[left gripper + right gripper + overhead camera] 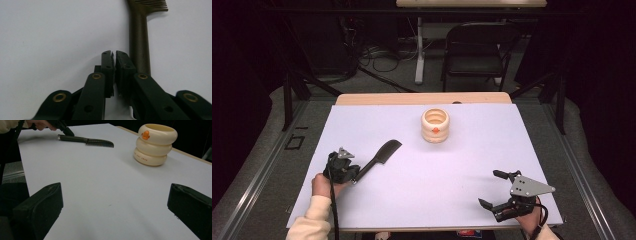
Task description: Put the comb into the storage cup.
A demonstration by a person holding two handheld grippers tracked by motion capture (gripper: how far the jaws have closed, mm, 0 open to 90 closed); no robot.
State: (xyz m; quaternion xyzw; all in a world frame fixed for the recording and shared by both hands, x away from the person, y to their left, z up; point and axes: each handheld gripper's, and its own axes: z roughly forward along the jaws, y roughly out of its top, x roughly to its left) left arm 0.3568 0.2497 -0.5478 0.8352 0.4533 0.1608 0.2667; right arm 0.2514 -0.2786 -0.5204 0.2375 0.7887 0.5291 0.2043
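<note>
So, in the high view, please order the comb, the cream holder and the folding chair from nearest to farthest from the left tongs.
1. Comb: lies on the white table right beside the left tongs, which are shut next to its handle.
2. Cream holder: stands near the far middle of the table.
3. Folding chair: stands on the floor behind the table, far right.

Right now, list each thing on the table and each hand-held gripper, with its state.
Comb: lying flat on the white table, not gripped.
Cream ringed holder: upright, open at the top, standing apart from the comb.
Left hand-held gripper: shut on nothing, its jaws beside the comb handle.
Right hand-held gripper: open, holding nothing.
</note>
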